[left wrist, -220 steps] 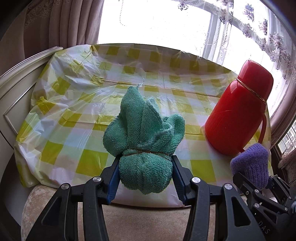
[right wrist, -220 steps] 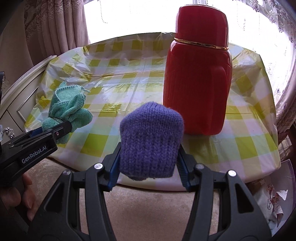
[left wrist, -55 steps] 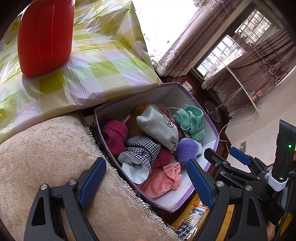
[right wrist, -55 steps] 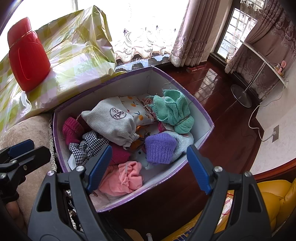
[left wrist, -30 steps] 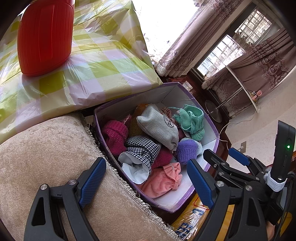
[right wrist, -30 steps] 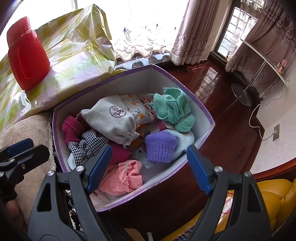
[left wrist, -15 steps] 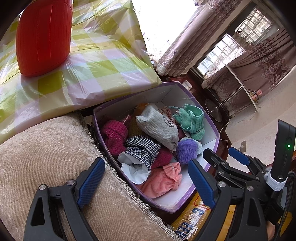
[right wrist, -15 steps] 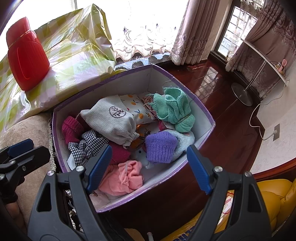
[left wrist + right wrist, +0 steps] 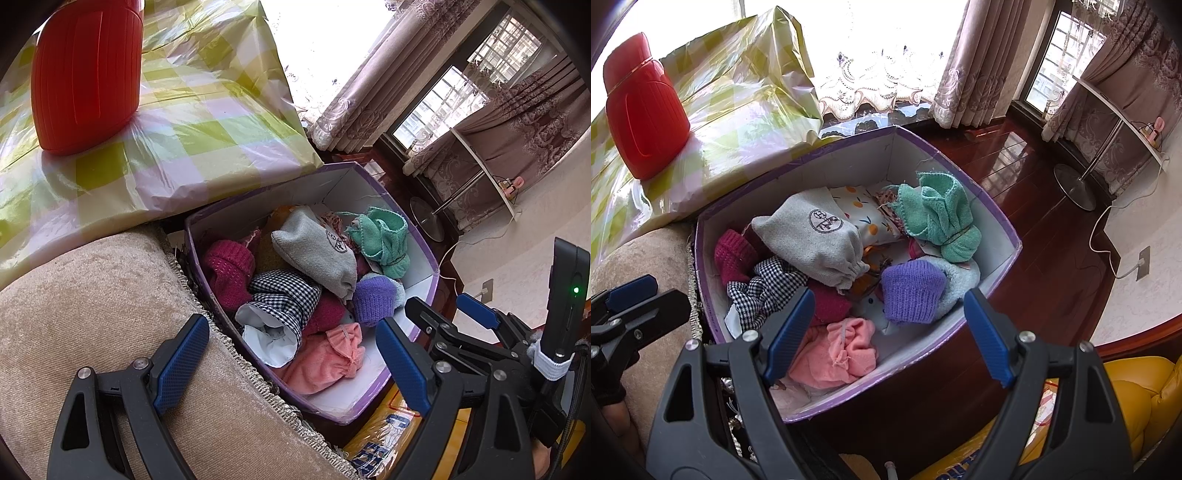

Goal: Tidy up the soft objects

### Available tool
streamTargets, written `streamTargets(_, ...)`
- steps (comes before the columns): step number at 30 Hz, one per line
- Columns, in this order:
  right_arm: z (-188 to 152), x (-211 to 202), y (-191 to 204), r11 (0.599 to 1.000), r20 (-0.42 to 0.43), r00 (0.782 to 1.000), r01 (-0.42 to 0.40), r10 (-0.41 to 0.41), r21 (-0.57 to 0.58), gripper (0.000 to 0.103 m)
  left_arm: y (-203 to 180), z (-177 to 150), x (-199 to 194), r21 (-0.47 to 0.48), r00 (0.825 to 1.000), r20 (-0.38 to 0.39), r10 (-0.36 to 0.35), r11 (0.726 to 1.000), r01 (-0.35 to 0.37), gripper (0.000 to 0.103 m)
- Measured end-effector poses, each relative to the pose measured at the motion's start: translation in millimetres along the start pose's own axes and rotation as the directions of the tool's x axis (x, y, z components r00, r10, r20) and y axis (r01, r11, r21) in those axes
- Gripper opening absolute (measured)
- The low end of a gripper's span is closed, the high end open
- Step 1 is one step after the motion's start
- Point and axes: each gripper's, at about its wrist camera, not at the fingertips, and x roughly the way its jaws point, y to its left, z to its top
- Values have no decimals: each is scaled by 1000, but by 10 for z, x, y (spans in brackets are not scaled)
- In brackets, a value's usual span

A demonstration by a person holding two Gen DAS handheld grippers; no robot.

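A purple-rimmed box [image 9: 997, 218] sits on the floor beside the sofa, full of soft things. The green towel bundle [image 9: 938, 218] lies at its far right, the purple knit piece [image 9: 912, 291] at its near right. A grey drawstring pouch [image 9: 812, 236], a checked cloth [image 9: 764, 288], a maroon knit [image 9: 733, 258] and a pink cloth [image 9: 846, 350] lie there too. My right gripper [image 9: 888, 334] is open and empty above the box's near side. My left gripper [image 9: 291, 363] is open and empty over the sofa edge and the box [image 9: 424, 258]. The towel [image 9: 384, 240] and purple knit [image 9: 373, 299] show there too.
A red thermos [image 9: 642, 122] stands on the table with the yellow-checked plastic cover [image 9: 738, 92] behind the box. The beige sofa cushion [image 9: 92, 295] lies left of the box. A yellow item [image 9: 1137, 406] is at the lower right. Dark wood floor [image 9: 1052, 258] and curtains lie beyond.
Since 7.3 s ago both grippers left the table; the towel and purple knit now lie in the box and both grippers are open. Over the last second almost nothing moved.
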Motion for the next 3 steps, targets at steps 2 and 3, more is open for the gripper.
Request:
streamTargets(2,0,11,-7,1000,-1,1000,-1,1,0,84,-7,3,13,6,1000,-2,0,1000,0,95)
streamTargets(3,1,11,-8,1000,-2,1000,0,0,0,85,-8,4,16,8,1000,-3,-2,1000,2,96)
